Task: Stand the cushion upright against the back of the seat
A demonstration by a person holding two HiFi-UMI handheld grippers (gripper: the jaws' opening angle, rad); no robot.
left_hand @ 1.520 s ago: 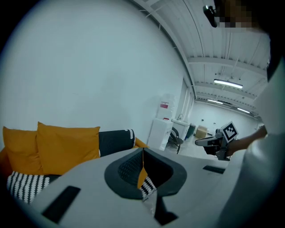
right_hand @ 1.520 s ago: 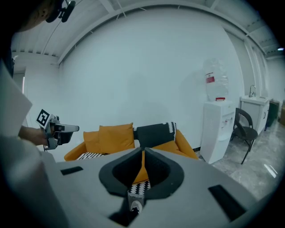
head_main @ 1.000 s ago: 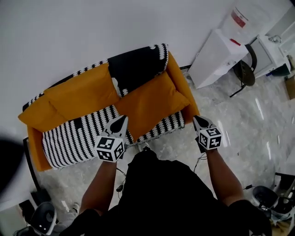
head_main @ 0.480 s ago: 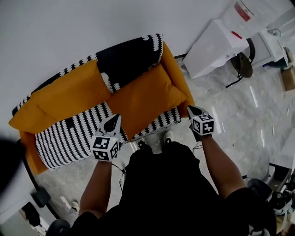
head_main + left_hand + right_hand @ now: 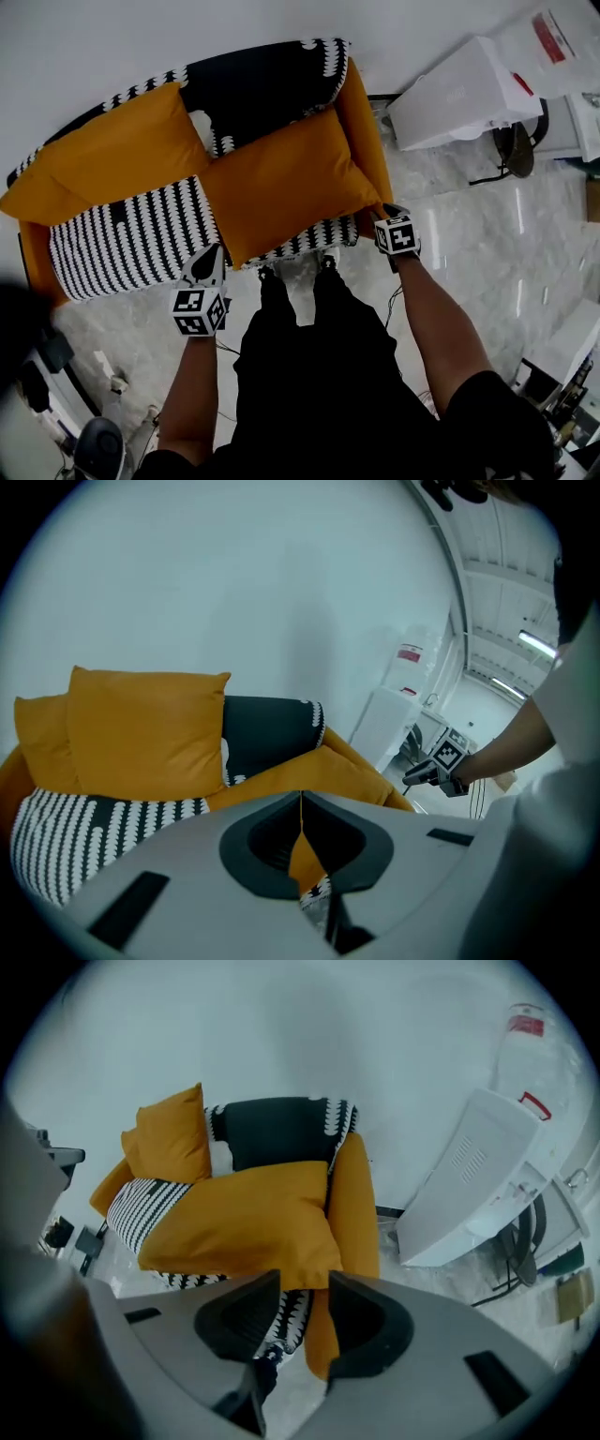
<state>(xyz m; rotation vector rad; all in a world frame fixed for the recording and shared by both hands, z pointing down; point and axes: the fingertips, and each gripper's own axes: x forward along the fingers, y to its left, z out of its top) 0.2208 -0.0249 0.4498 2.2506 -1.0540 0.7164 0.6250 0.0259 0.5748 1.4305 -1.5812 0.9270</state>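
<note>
An orange cushion [image 5: 286, 192] lies flat on the right half of the striped seat [image 5: 122, 248] of a small sofa. A second orange cushion [image 5: 112, 155] stands upright against the backrest [image 5: 262, 89] on the left. My left gripper [image 5: 214, 251] hovers shut and empty just in front of the seat's front edge, near the flat cushion's [image 5: 319, 771] left front corner. My right gripper [image 5: 382, 214] is at that cushion's right front corner beside the orange armrest [image 5: 361, 122]. Its jaws are opening with a gap between them, and the cushion corner [image 5: 300, 1260] lies beyond them, not gripped.
A white water dispenser [image 5: 459, 94] stands right of the sofa, with an office chair [image 5: 514, 150] behind it. A white wall runs behind the sofa. The person's feet [image 5: 323, 265] stand on marble floor right at the sofa's front. Another chair base [image 5: 94, 445] sits lower left.
Both grippers have come down and now sit at the sofa's front edge. The sofa fills more of the head view, and the person's feet now show right in front of it.
</note>
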